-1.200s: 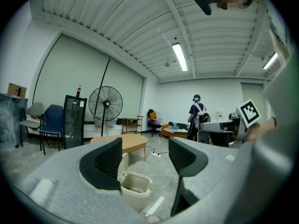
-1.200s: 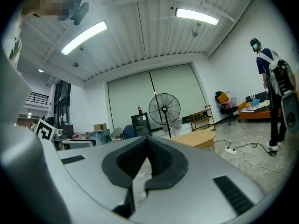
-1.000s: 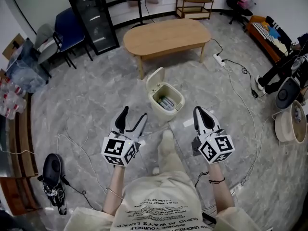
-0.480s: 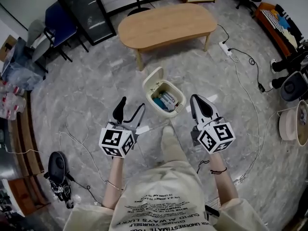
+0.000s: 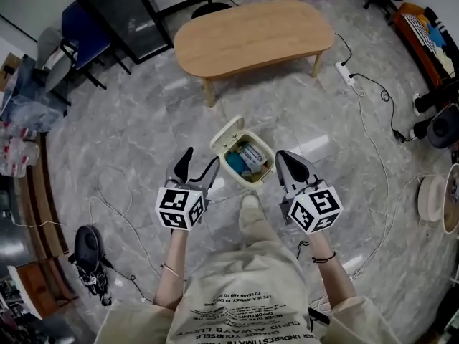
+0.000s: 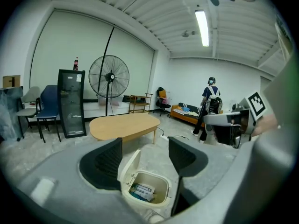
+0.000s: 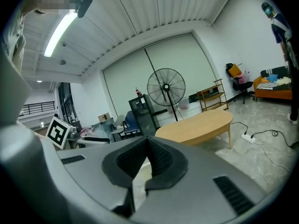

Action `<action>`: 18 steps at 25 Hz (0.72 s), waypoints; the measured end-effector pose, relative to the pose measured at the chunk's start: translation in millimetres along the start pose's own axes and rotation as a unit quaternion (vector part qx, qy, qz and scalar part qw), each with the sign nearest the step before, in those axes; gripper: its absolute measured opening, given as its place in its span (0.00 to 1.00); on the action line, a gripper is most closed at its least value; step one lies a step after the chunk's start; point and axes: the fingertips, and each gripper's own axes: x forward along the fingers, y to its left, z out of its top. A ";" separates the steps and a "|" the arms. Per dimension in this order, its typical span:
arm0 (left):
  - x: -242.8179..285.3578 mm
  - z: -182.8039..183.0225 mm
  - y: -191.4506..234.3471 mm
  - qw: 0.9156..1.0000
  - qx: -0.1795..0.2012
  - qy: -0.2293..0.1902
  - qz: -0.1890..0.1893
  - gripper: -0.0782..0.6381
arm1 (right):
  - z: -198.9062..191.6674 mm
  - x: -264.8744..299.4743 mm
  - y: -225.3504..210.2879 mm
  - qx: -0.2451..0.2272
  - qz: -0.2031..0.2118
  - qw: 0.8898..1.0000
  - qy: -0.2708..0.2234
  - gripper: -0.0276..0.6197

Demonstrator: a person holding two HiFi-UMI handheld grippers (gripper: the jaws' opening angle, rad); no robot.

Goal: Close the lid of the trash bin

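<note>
A cream trash bin (image 5: pixel 247 162) stands on the grey floor with its lid (image 5: pixel 224 131) tipped up at the far-left side; packets lie inside. My left gripper (image 5: pixel 199 163) is open, just left of the bin. In the left gripper view the bin (image 6: pixel 148 193) and its raised lid (image 6: pixel 129 165) sit low between the spread jaws of the left gripper (image 6: pixel 145 157). My right gripper (image 5: pixel 285 162) is shut on nothing, just right of the bin. In the right gripper view the right gripper (image 7: pixel 147 158) hides most of the bin (image 7: pixel 140 182).
A wooden oval table (image 5: pixel 251 33) stands beyond the bin. A black cabinet (image 5: pixel 118 9) and a blue chair (image 5: pixel 80 29) are at the far left. A power strip with cable (image 5: pixel 348 74) lies on the right. The person's leg (image 5: pixel 251 217) is just before the bin.
The view has moved closer to the bin. Both grippers now flank it more closely. The lid stays raised, the left jaws stay open and the right stay shut.
</note>
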 end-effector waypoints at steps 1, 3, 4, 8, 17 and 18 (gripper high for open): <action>7.8 -1.7 3.4 1.000 -0.002 0.007 0.001 0.53 | -0.8 6.4 -2.2 0.001 0.003 1.000 0.005 0.05; 24.4 -5.3 7.2 1.000 -0.003 0.019 0.001 0.53 | -2.5 16.5 -9.3 0.001 0.008 1.000 0.012 0.05; 33.0 -7.5 7.5 1.000 -0.004 0.024 0.002 0.53 | -3.9 20.4 -14.4 0.002 0.009 1.000 0.015 0.05; 62.7 -17.3 10.2 0.999 -0.004 0.047 0.002 0.53 | -11.2 35.9 -32.3 0.006 0.013 0.999 0.029 0.05; 112.9 -58.3 24.2 0.994 0.005 0.111 -0.010 0.53 | -41.0 63.7 -49.6 0.007 0.021 0.997 0.069 0.05; 118.1 -63.7 26.5 0.993 0.006 0.119 -0.012 0.53 | -44.1 66.8 -51.5 0.007 0.020 0.997 0.072 0.05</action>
